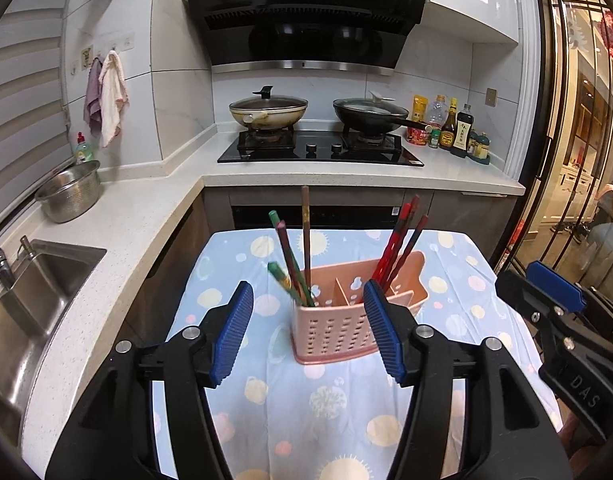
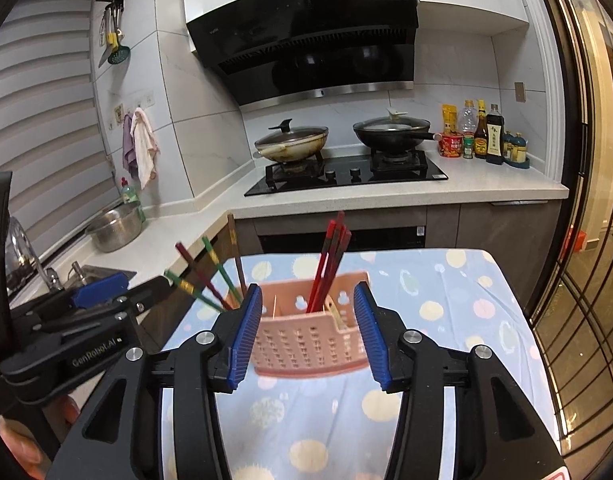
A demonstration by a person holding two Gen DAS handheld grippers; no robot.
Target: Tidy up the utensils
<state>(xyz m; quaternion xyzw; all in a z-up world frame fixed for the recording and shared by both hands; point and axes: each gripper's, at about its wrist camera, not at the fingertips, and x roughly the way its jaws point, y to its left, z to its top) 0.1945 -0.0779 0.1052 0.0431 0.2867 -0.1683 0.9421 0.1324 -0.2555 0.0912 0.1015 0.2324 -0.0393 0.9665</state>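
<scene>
A pink holder (image 1: 338,316) stands on a table draped in a blue dotted cloth (image 1: 334,400) in a home kitchen. The holder is perforated and split into compartments. Green, maroon and brown chopsticks (image 1: 294,264) lean out of its left compartment, one green stick blurred. A bundle of red chopsticks (image 1: 398,248) rises from the right side, tilted to the right.

The left gripper (image 1: 308,332) hovers just short of the holder, its blue-padded fingers (image 1: 232,332) spread wide with nothing between them. The right gripper (image 2: 306,334) hangs before the holder's front wall in the right wrist view, its jaws likewise apart and empty. Each gripper shows at the edge of the other's view, the right one (image 1: 558,308) at the table's right side.

Behind the table, a white counter (image 1: 146,216) wraps the corner. A steel sink (image 1: 30,304) and a steel bowl (image 1: 70,192) sit at left. On the black hob (image 1: 318,152), a lidded wok (image 1: 268,110) and a lidded black pan (image 1: 370,114) rest on the burners under a black hood (image 1: 306,12). Sauce bottles (image 1: 450,128) cluster at the counter's right end. Two cloths (image 1: 106,96) hang on the tiled wall.
</scene>
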